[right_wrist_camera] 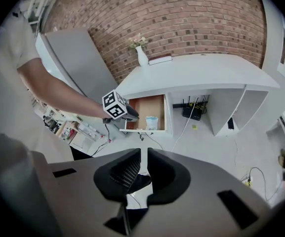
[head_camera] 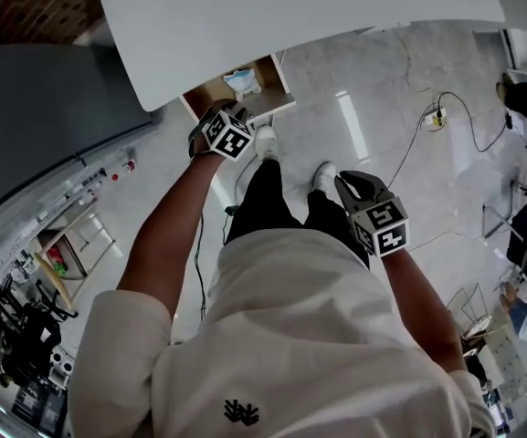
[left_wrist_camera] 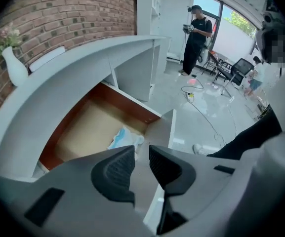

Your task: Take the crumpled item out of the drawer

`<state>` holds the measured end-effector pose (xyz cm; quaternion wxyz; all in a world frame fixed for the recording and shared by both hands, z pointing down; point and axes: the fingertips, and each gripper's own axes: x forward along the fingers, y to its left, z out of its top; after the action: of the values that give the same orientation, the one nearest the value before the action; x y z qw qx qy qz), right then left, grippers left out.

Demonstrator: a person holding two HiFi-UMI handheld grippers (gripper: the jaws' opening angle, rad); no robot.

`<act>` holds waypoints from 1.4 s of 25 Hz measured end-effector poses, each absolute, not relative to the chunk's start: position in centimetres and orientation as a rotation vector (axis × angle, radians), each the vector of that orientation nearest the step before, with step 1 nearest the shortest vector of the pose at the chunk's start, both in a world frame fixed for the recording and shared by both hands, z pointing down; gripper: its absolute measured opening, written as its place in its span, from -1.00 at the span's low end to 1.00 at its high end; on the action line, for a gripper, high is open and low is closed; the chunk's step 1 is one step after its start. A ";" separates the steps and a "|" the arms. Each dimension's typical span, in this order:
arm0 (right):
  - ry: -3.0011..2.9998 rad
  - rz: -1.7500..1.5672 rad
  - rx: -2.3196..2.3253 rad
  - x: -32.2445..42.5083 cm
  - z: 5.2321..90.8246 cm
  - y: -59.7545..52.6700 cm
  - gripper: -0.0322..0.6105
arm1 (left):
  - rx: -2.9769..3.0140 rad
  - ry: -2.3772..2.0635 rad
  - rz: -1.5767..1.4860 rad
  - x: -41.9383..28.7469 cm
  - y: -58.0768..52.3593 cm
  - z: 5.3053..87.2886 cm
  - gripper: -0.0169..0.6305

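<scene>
Left gripper view: crumpled pale-blue-and-white item (left_wrist_camera: 125, 138) lies in the open drawer (left_wrist_camera: 83, 132) beyond the closed, empty left gripper (left_wrist_camera: 142, 153).

Bright daylight entered through the window (left_wrist_camera: 229, 21) in my left gripper view. Glare streaks lay on the glossy floor (head_camera: 350, 126). The drawer (left_wrist_camera: 90, 127) sat shaded under the surface (left_wrist_camera: 83, 63). Both gripper views bent strongly, with black corners. My left gripper (left_wrist_camera: 142, 154), close to the lens, was soft.

A crumpled item (left_wrist_camera: 125, 138) (pale blue and white) lies in the open drawer (left_wrist_camera: 85, 127), near its front.
</scene>
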<state>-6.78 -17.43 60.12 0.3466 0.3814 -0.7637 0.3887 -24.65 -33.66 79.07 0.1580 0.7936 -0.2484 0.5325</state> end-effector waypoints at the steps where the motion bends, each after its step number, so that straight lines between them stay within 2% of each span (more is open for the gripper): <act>1: -1.971 1.018 0.995 -7.1 60.3 -17.3 -0.70 | 2.272 -0.689 1.544 -24.6 -33.9 80.0 -0.63; 7: -1.890 1.106 1.002 -6.9 65.5 -17.7 -0.70 | 2.302 -0.577 1.668 -23.2 -36.9 88.6 -0.63; 15: -1.836 1.194 0.997 -7.5 67.2 -17.2 -0.70 | 2.260 -0.534 1.773 -23.0 -39.2 93.6 -0.63; 24: -1.804 1.242 1.030 -6.7 67.7 -17.6 -0.72 | 2.196 -0.465 1.917 -23.1 -39.9 96.3 -0.64; 35: -1.797 1.241 1.062 -5.3 68.5 -17.5 -0.73 | 2.209 -0.449 1.910 -22.5 -40.1 97.2 -0.85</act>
<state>-5.32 -17.49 68.50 0.3491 0.4097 -0.6934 0.4790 -22.46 -40.09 97.21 0.0936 0.7444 -0.1514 0.6436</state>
